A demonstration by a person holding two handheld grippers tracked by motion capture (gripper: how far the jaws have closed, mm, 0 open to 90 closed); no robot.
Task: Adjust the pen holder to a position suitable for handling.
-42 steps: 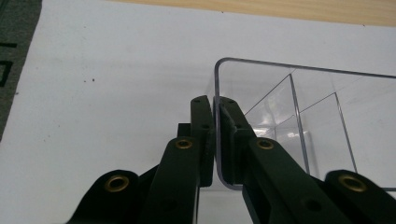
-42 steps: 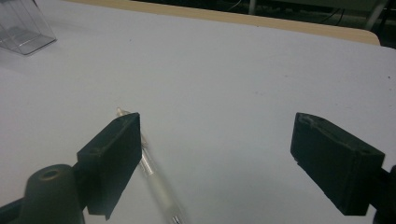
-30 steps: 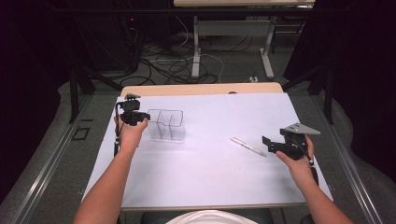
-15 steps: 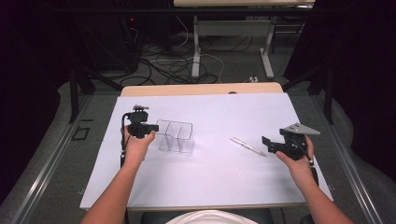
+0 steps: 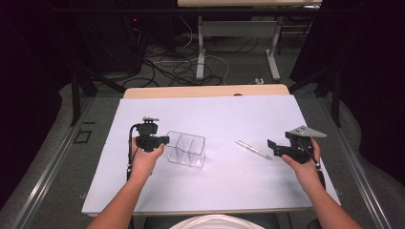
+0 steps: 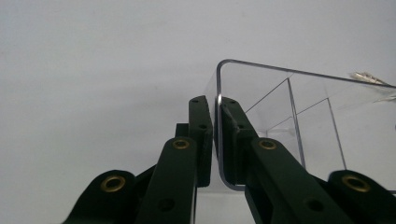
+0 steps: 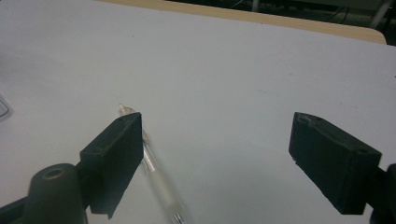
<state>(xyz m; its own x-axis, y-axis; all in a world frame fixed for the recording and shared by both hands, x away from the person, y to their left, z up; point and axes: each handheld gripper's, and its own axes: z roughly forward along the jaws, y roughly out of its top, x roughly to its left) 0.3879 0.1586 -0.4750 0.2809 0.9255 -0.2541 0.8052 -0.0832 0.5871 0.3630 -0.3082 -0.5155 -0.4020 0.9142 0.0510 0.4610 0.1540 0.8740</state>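
Left gripper (image 5: 163, 140): clamped on the near end wall of the clear plastic divided organiser (image 5: 187, 149).
Right gripper (image 5: 270, 148): jaws wide, empty.
Slim white pen (image 5: 253, 150): flat on the white table (image 5: 229, 186), just left of the right gripper, long axis slanting toward it.

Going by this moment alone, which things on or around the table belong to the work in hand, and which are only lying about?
In the job:
clear divided organizer, its wall clamped by the left gripper
pen, lying before the open right gripper

Lying about:
cables on the floor
second table beyond
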